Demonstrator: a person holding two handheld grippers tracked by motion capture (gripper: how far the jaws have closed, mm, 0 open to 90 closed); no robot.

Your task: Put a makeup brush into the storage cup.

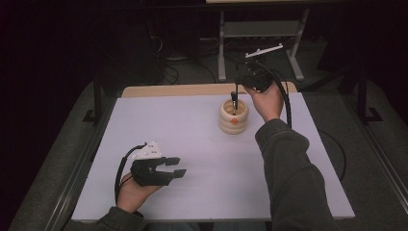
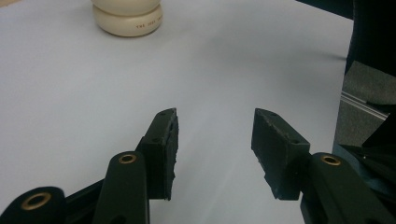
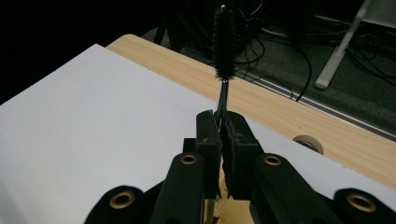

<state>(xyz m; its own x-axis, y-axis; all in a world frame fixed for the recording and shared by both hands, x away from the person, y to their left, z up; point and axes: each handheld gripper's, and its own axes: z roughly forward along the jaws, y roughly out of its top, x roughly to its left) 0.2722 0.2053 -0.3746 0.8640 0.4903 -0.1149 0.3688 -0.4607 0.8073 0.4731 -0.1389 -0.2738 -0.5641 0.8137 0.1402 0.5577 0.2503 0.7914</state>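
Two grippers work over the white worktop [image 1: 192,144]; the right gripper [image 3: 220,122] pinches a black bottle brush [image 3: 225,42] between its fingers, above the cream ribbed jar [image 1: 234,117] near the far edge. The left gripper [image 1: 177,167] hovers near the worktop's near-left corner, fingers spread, nothing between them.

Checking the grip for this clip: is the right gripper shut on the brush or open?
Shut on it. In the right gripper view the right gripper has both jaws pressed together on the thin stem of the brush.

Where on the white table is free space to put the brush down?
The widest bare patch of the table lies between the left gripper and the cream jar. The far left part is bare too. It is crowded around the jar, where the right gripper holds the brush above its mouth.
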